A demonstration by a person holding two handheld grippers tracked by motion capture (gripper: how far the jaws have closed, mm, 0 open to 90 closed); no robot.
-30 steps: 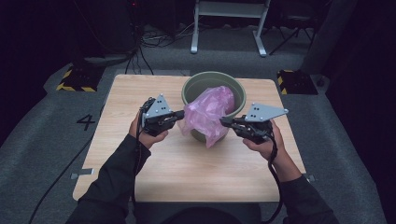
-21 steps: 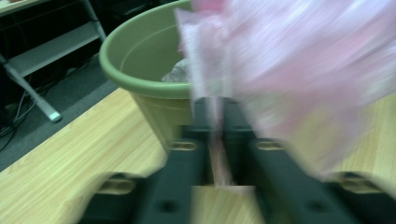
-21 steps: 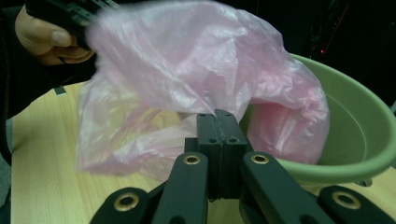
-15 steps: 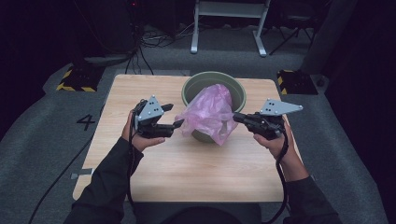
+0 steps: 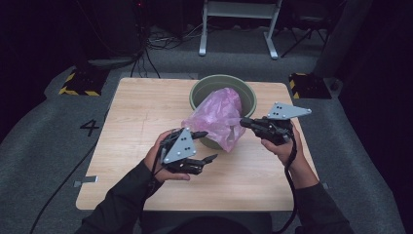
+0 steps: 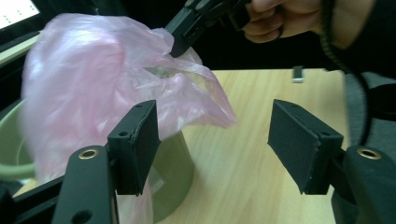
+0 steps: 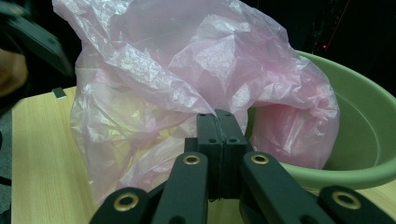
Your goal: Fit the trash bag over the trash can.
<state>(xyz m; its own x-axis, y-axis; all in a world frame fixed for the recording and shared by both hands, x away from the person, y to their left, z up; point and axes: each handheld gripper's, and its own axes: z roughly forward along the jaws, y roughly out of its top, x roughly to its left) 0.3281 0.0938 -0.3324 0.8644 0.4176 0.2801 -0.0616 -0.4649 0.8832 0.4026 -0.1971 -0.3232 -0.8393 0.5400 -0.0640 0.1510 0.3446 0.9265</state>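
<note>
A crumpled pink plastic bag (image 5: 217,116) hangs over the near rim of a green bowl (image 5: 248,92) on the wooden table (image 5: 141,112). My right gripper (image 5: 245,122) is shut on the bag's right edge; in the right gripper view its jaws (image 7: 218,122) pinch the film in front of the bowl (image 7: 369,140). My left gripper (image 5: 210,145) sits to the near left of the bowl, apart from the bag. Its jaws have just been opening and stand open with nothing between the pads (image 6: 138,144). The left gripper view looks past them at the bag (image 6: 88,88), the bowl's wall (image 6: 175,163) and the right gripper (image 6: 180,44).
The table's left half and near edge are bare wood. Beyond the table lie cables and white stand legs (image 5: 202,34) on a grey floor marked with a 4 (image 5: 90,127). Yellow-and-black striped blocks (image 5: 78,87) flank the far corners.
The left gripper let go of the bag's left side, opened its jaws and drew back toward the near side of the table. The right gripper kept its hold and stayed about where it was.
</note>
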